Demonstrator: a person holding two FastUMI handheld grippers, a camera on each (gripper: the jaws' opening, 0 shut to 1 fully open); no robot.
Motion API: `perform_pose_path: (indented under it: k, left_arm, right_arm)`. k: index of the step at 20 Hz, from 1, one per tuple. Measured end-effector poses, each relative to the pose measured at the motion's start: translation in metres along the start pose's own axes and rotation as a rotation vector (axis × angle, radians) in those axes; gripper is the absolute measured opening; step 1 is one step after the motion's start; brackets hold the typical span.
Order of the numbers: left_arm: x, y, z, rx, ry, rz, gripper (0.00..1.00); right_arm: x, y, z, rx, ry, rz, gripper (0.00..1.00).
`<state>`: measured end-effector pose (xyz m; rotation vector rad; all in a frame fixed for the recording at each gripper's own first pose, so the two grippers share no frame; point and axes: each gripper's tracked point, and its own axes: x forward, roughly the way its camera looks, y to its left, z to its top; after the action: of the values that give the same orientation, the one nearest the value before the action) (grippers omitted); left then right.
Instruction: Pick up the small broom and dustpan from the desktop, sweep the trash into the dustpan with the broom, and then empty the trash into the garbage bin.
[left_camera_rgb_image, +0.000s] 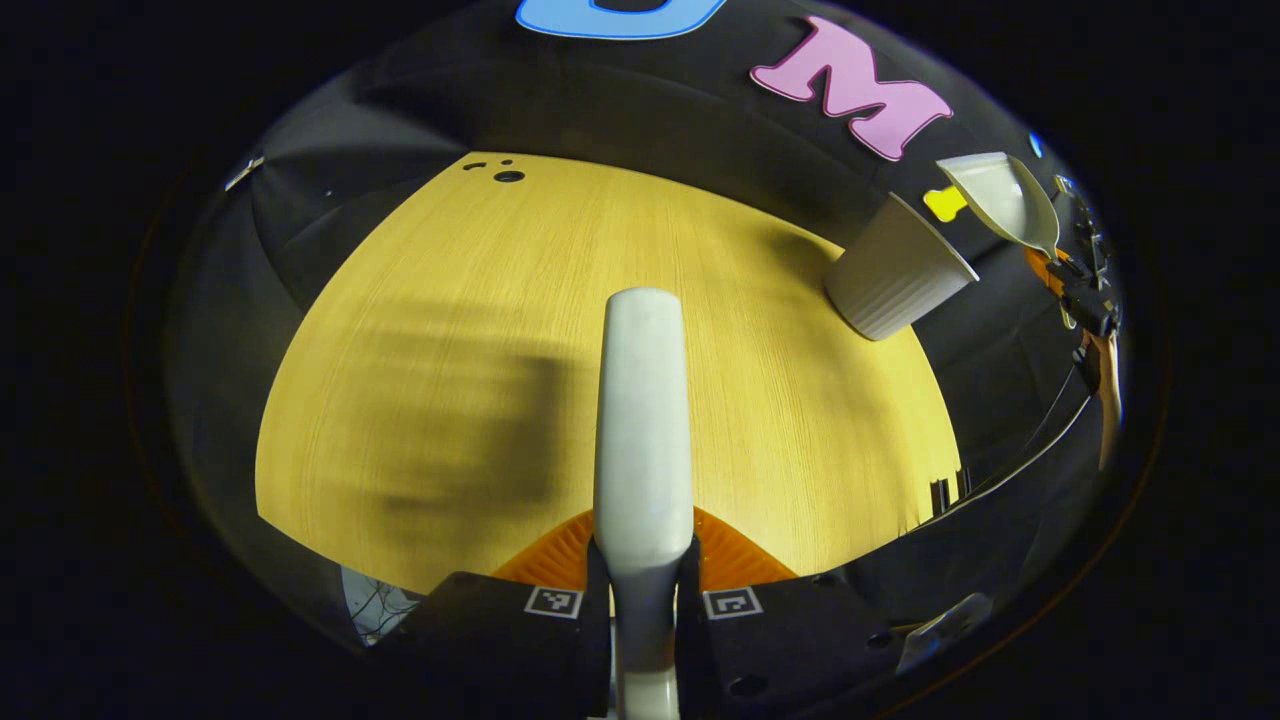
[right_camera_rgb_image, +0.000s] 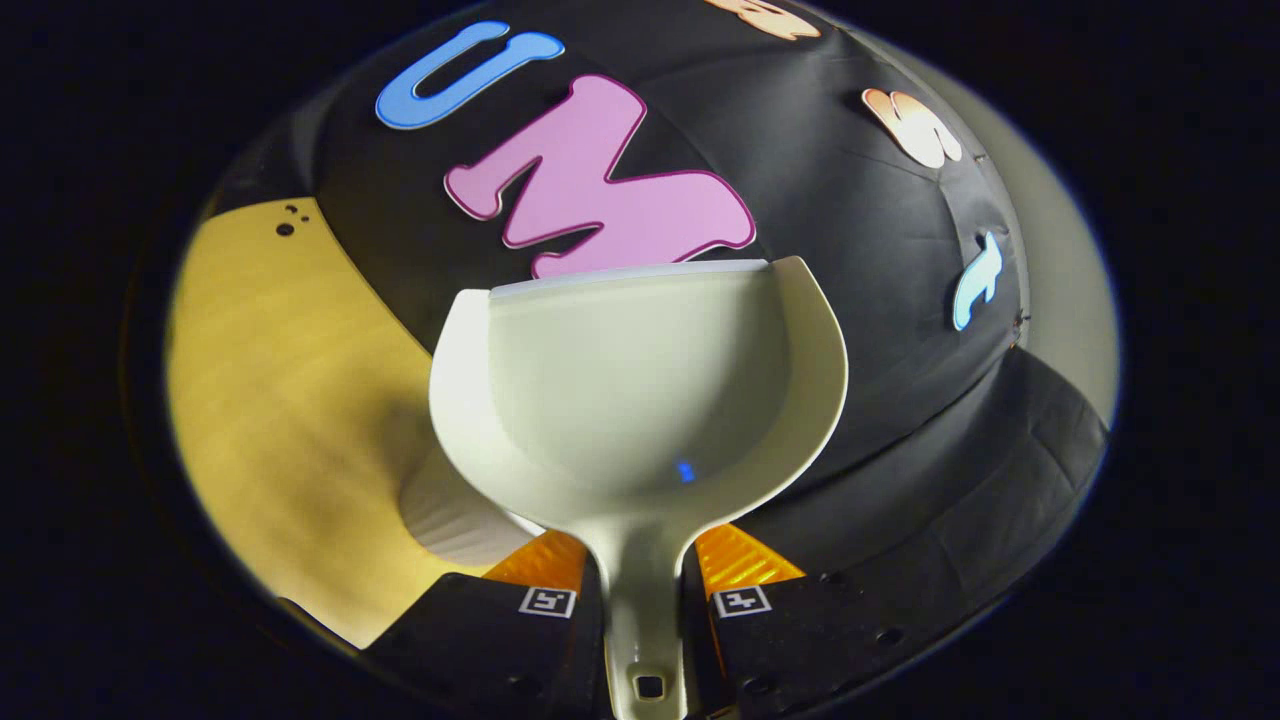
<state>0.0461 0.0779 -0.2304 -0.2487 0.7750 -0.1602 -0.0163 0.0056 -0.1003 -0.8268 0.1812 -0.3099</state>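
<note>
Both fingers of the left gripper (left_camera_rgb_image: 643, 590) press on the broom (left_camera_rgb_image: 641, 420), its pale handle rising straight up the middle of the left gripper view, over the wooden desktop (left_camera_rgb_image: 450, 330). Bristles can't be made out from here. Blurry shadow lies on the wood left of the handle.

Right gripper (right_camera_rgb_image: 645, 600) clamps the dustpan (right_camera_rgb_image: 640, 390) by its handle, one finger on each side, scoop facing up and out toward the booth wall. Pan looks empty apart from a small blue glint near the base. In the left gripper view the same dustpan (left_camera_rgb_image: 1003, 200) is raised at far right, tilted, held off the table by the other gripper, just above and right of the garbage bin (left_camera_rgb_image: 895, 270).

Garbage bin is a white ribbed cup standing near the desktop's far right edge; in the right gripper view it sits just under the dustpan, mostly hidden (right_camera_rgb_image: 450, 520). Can't see any trash on the wood.
</note>
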Motion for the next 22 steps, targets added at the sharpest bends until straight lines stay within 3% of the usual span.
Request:
perform_pose_path:
  k: [6,7,13,19,22]
  left_arm:
    - [0.022,-0.015,0.007,0.110,-0.028,0.036,0.29]
    - [0.026,-0.019,0.008,0.122,-0.025,0.033,0.29]
    - [0.051,-0.029,0.005,0.163,-0.004,0.040,0.29]
    - [0.077,-0.016,-0.001,0.150,0.032,0.122,0.30]
    - [0.086,0.000,0.003,0.160,0.044,0.201,0.30]
  right_arm:
    - [-0.040,0.108,-0.011,0.216,0.099,0.265,0.35]
    - [-0.047,0.125,-0.016,0.229,0.116,0.295,0.39]
    - [-0.077,0.207,-0.055,0.320,0.235,0.451,0.35]
    - [-0.117,0.292,-0.115,0.433,0.446,0.599,0.35]
    - [-0.136,0.317,-0.142,0.464,0.529,0.652,0.35]
